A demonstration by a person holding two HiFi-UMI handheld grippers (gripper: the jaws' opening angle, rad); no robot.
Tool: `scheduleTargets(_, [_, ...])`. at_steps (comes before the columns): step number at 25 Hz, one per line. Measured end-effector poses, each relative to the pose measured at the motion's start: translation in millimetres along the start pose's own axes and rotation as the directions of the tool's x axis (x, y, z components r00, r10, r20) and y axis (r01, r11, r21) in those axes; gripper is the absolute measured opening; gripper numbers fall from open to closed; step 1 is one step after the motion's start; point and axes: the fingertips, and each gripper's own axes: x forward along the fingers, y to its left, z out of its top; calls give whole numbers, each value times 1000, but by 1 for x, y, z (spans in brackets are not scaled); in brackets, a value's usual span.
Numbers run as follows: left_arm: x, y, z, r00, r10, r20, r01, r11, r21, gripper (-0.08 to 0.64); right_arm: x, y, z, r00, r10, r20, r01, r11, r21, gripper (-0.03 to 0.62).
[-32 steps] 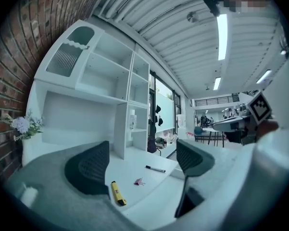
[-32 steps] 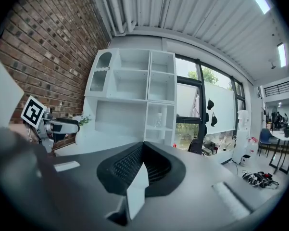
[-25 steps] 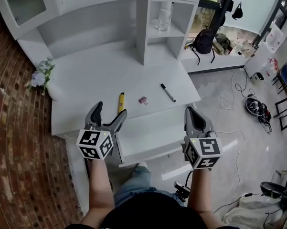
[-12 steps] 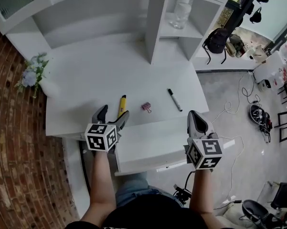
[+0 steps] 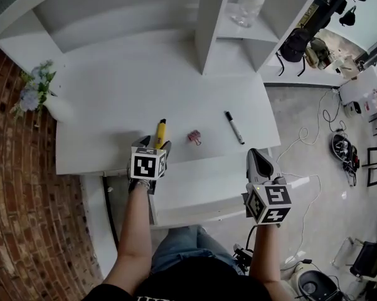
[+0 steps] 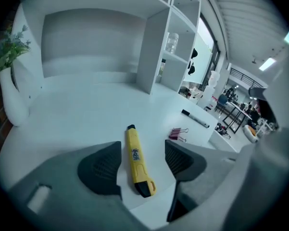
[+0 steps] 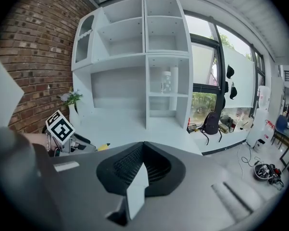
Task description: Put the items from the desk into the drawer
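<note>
A yellow utility knife [image 5: 160, 130] [image 6: 137, 160] lies on the white desk [image 5: 106, 105] near its front edge. My left gripper [image 5: 155, 144] [image 6: 143, 162] is lowered over the knife's near end. One pad stands on each side of the knife with a gap to it, and the jaws have just been closing. A pink binder clip [image 5: 194, 137] [image 6: 177, 134] and a black marker [image 5: 234, 127] [image 6: 194, 119] lie to the right. The drawer [image 5: 201, 187] below the desk edge is pulled out. My right gripper [image 5: 257, 157] [image 7: 139, 170] hangs shut over the drawer's right end, holding nothing.
A white vase of flowers [image 5: 50, 105] [image 6: 12, 85] stands at the desk's left edge by the brick wall [image 5: 19, 199]. A shelf unit [image 5: 210, 30] with a clear bottle [image 5: 249, 8] rises at the back. Cables [image 5: 342, 146] lie on the floor at right.
My left gripper has come forward and down onto the desk around the knife, and its jaws have narrowed. My right gripper has sunk a little toward the drawer.
</note>
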Motion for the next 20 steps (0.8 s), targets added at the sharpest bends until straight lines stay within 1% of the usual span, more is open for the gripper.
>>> scheduleTargets(3, [15, 5, -5, 997, 12, -71, -13, 1000, -24, 254, 4, 1, -7, 1000, 10, -21, -10, 1000, -7, -5])
scheduleTargets(5, [26, 8, -9, 991, 14, -137, -20, 999, -43, 237, 6, 3, -10, 999, 16, -29, -17, 1000, -11, -3])
scheduleTargets(8, [38, 12, -19, 969, 23, -244, -39, 997, -63, 206, 8, 4, -14, 999, 27, -43, -28, 999, -18, -3])
scheduleTargets(12, [47, 20, -30, 934, 67, -351, -98, 993, -70, 204, 8, 0, -17, 998, 34, -56, -35, 999, -16, -3])
scheduleTargets(15, [49, 26, -28, 913, 134, -387, -158, 987, -31, 193, 8, -4, -18, 997, 39, -60, -40, 999, -16, -3])
scheduleTargets(17, [50, 28, -26, 906, 166, -389, -184, 983, -11, 193, 6, -6, -17, 997, 43, -59, -44, 999, -17, -2])
scheduleTargets(20, [51, 27, -27, 902, 183, -391, -204, 979, -12, 193, 4, -9, -16, 997, 47, -59, -49, 999, -25, -2])
